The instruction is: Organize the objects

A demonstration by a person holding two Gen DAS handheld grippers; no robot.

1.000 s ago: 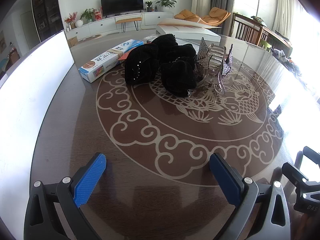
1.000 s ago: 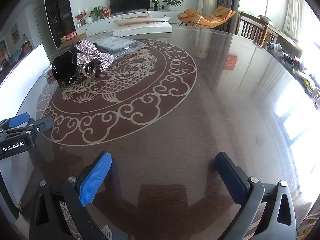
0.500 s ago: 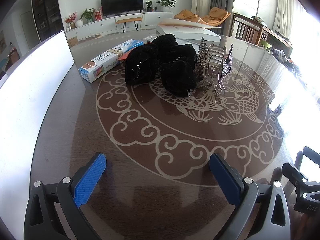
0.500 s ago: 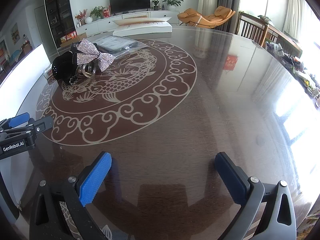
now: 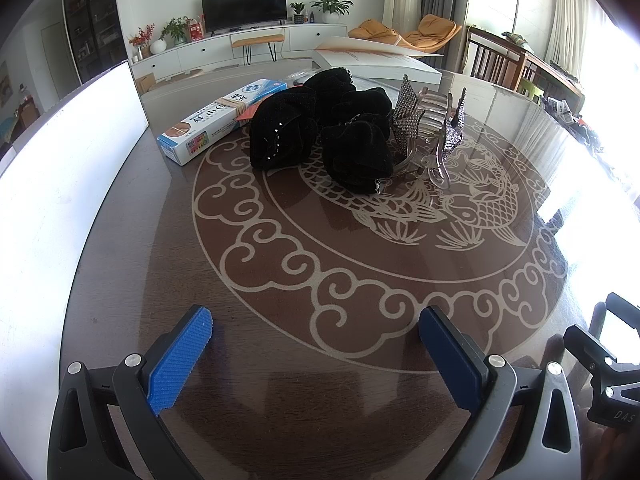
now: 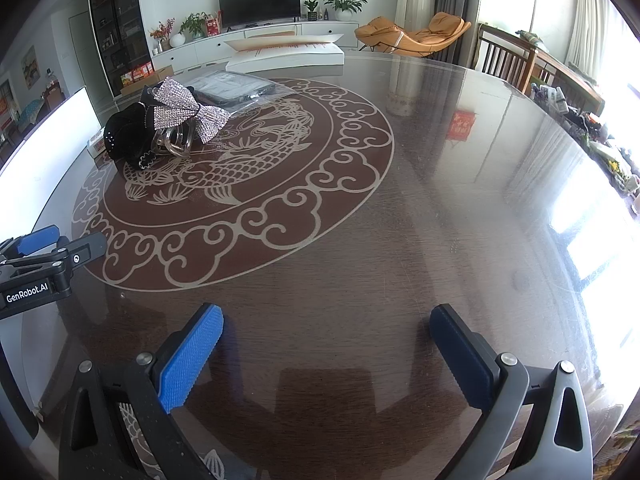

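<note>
The hair accessories are lying in a cluster on the counter, toward its far left part. The scrunchies are sitting to the left, touching one another, and the hair claw is resting just beside them on the right. A long box is lying behind and to the left of the scrunchies, touching or nearly touching them. A flat packet is lying behind the cluster. A large box is sitting farther back, at the counter's far edge.
</note>
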